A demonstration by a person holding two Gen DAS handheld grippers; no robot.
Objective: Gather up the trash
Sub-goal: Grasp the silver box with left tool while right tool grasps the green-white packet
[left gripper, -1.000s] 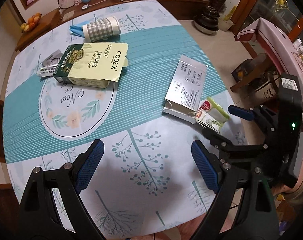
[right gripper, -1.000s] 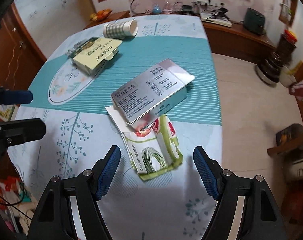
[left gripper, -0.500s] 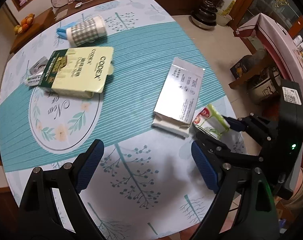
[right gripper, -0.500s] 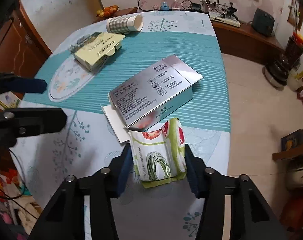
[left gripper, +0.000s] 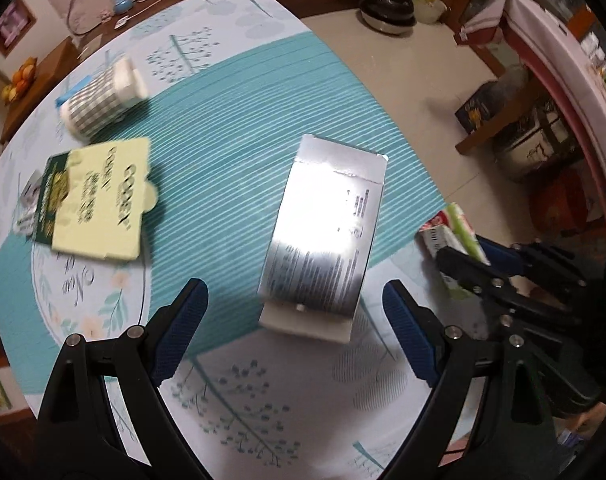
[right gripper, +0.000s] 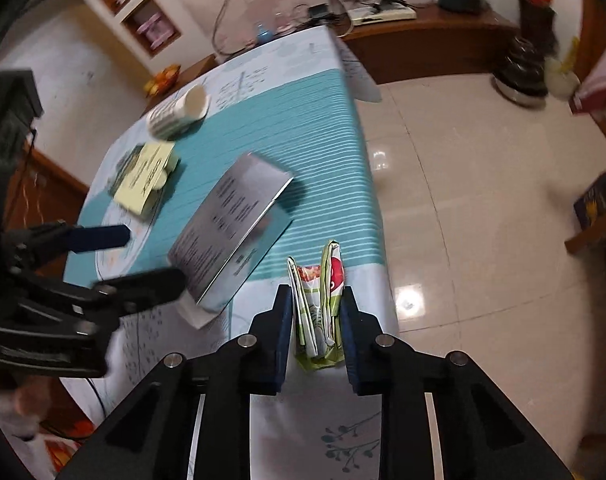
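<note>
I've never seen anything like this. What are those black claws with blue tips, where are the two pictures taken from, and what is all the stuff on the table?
There is no robot here: a person holds a two-finger hand-held gripper in each hand, and a wide-angle camera on each looks forward along its fingers. One picture comes from the left hand-held gripper, which is open above the table. The other comes from the right hand-held gripper, shut on a crumpled green and white wrapper.

On the teal and white tablecloth lie a shiny silver box, a flattened yellow-green carton and a checked paper cup on its side. A small packet peeks out beside the carton; I cannot tell what it is. The job is collecting this trash.
</note>
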